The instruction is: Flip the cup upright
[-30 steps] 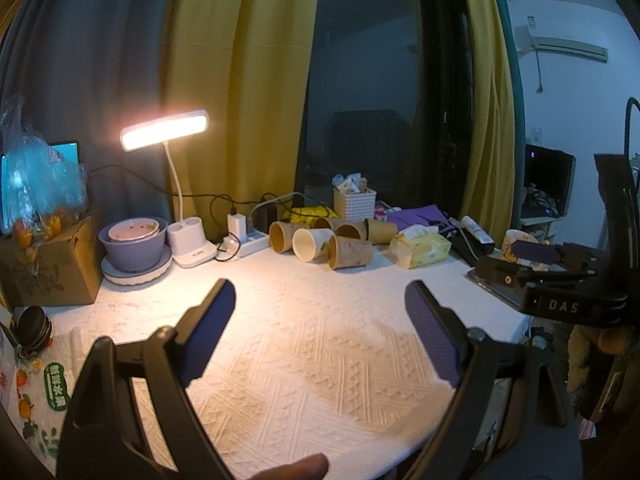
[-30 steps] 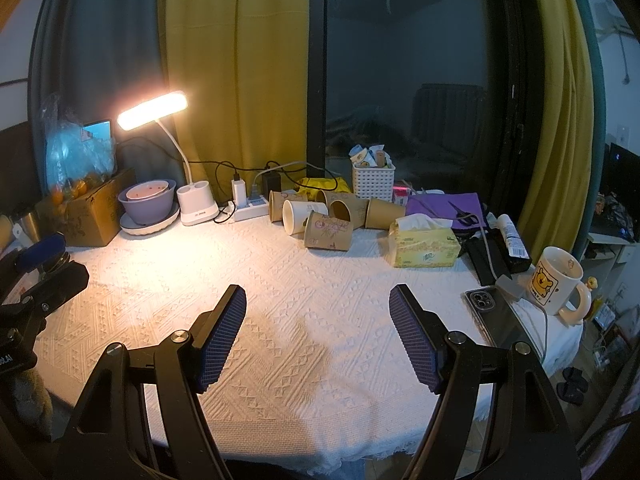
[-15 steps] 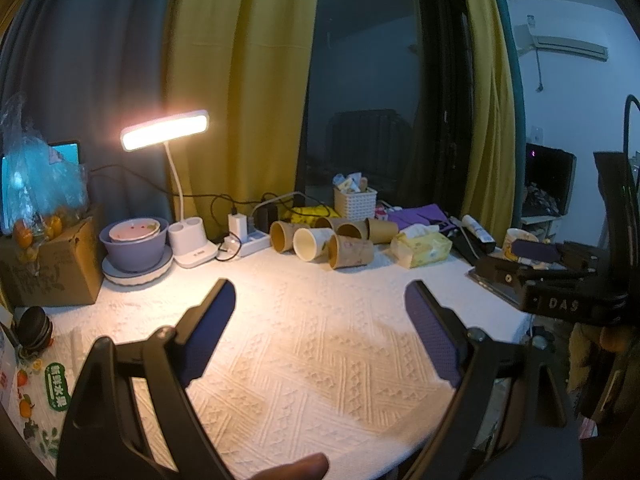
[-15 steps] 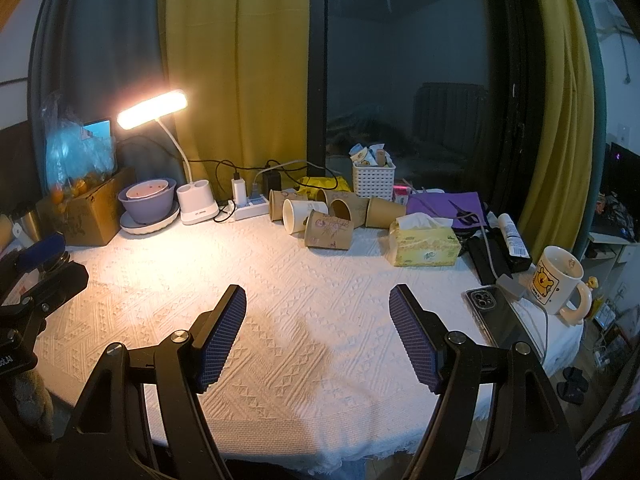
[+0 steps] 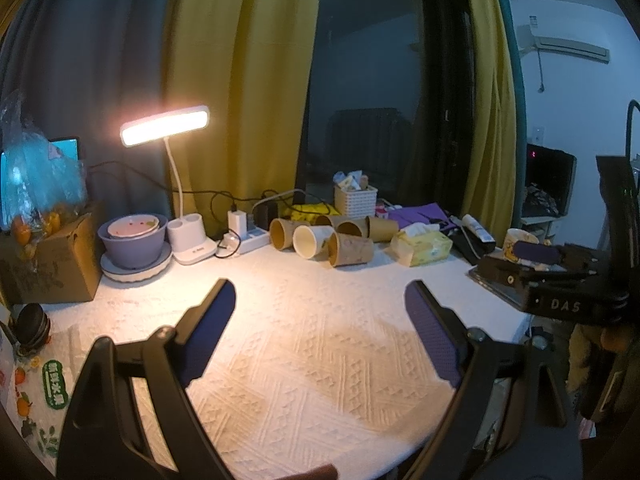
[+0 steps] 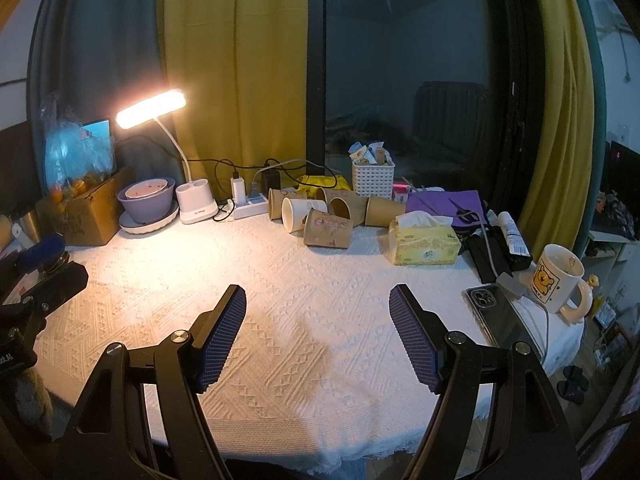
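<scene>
Paper cup (image 6: pixel 328 234) lies on its side at the table's (image 6: pixel 280 304) far edge, well ahead of both grippers. Left gripper (image 5: pixel 320 336) and right gripper (image 6: pixel 318 334) jaws gape wide, empty. Nothing has shifted since earlier.

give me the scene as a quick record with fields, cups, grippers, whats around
cups: cluster of paper cups lying on their sides at the back of the table, none upright
nearest cup: brown printed cup, on its side, in front of the cluster
white cup: white paper cup, on its side, mouth facing forward
left gripper: open, empty, over the white tablecloth, well short of the cups
right gripper: open, empty, also short of the cups
nearby: tissue pack right of the cups; lit desk lamp to the left; bear mug at the right edge
</scene>
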Tool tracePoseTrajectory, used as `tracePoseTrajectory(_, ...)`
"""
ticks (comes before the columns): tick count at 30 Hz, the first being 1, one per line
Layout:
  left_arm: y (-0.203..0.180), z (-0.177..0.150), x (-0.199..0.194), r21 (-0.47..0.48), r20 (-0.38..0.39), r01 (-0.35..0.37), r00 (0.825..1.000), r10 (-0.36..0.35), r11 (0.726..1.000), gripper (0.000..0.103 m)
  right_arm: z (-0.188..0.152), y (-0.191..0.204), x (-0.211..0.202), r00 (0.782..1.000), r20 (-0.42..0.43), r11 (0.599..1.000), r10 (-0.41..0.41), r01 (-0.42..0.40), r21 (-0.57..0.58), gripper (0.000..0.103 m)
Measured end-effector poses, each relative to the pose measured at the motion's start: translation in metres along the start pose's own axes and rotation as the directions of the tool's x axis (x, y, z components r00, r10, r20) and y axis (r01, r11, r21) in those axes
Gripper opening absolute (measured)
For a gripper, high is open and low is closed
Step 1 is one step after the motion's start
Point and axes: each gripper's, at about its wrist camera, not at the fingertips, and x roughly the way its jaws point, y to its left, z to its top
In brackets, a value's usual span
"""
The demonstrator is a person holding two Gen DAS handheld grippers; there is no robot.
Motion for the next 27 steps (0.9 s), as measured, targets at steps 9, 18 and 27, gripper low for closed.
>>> tracePoseTrajectory(9, -0.004, 0.000, 0.022, 0.038, -0.042, 0.023, 0.999, -0.021, 0.999, 0.088, -0.007, 0.000, 0.018, 1.000, -0.016, 1.000, 0.001, -0.001, -0.004, 0.078)
tracePoseTrajectory(18, -0.011, 0.013, 0.093, 0.165, -0.128, 0.042, 0.992, -0.021, 0.985, 0.088, 0.003, -0.031, 0.071, 0.996, -0.081, 0.999, -0.021, 0.025, 0.046, 0.078)
tracePoseTrajectory(27, -0.030, 0.031, 0.192, 0.343, -0.227, 0.104, 0.974, -0.025, 0.934, 0.088, 0.013, -0.084, 0.137, 0.989, -0.139, 0.991, -0.048, 0.064, 0.117, 0.078)
